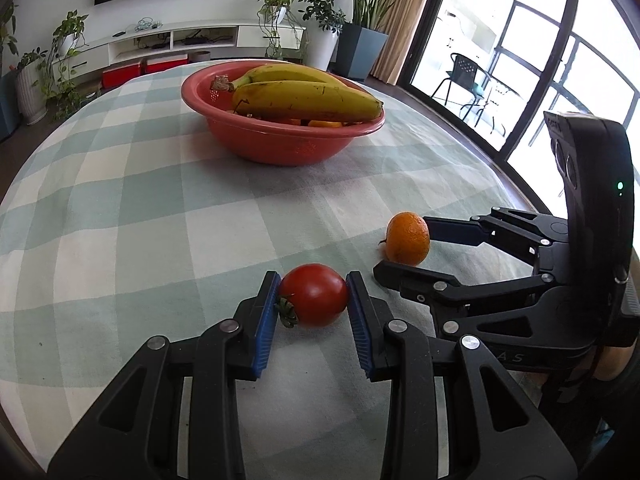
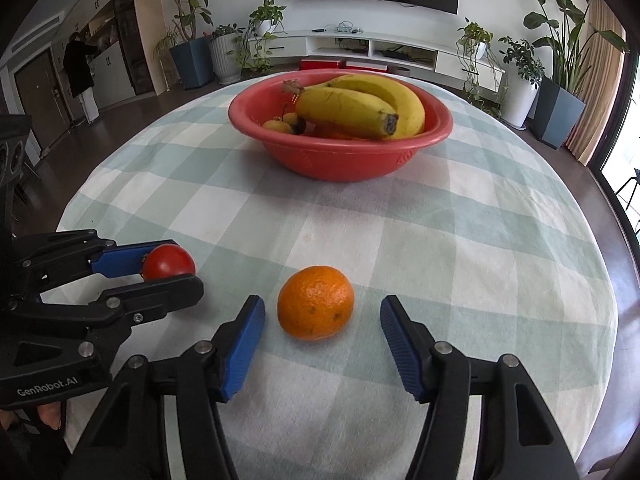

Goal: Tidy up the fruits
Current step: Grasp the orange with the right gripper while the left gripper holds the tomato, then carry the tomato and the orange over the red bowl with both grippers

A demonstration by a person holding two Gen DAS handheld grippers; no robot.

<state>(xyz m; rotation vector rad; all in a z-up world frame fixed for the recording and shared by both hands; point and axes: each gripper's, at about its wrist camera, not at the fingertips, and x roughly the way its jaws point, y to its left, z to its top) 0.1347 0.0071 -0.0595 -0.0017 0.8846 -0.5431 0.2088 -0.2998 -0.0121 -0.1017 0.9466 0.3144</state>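
Observation:
A red tomato (image 1: 314, 294) lies on the checked tablecloth between the blue pads of my left gripper (image 1: 313, 290), which touch both its sides; it also shows in the right wrist view (image 2: 168, 262). An orange (image 2: 316, 302) lies on the cloth between the wide-apart fingers of my open right gripper (image 2: 322, 312), touching neither; it also shows in the left wrist view (image 1: 408, 238). A red bowl (image 1: 280, 144) further back holds two bananas (image 1: 304, 98) and small fruits; it shows in the right wrist view too (image 2: 340, 160).
The round table's checked cloth (image 2: 460, 240) spreads around the bowl. Potted plants (image 2: 192, 40), a white TV cabinet (image 2: 360, 46) and a glass door (image 1: 520, 60) stand beyond. A person (image 2: 80, 76) stands far left.

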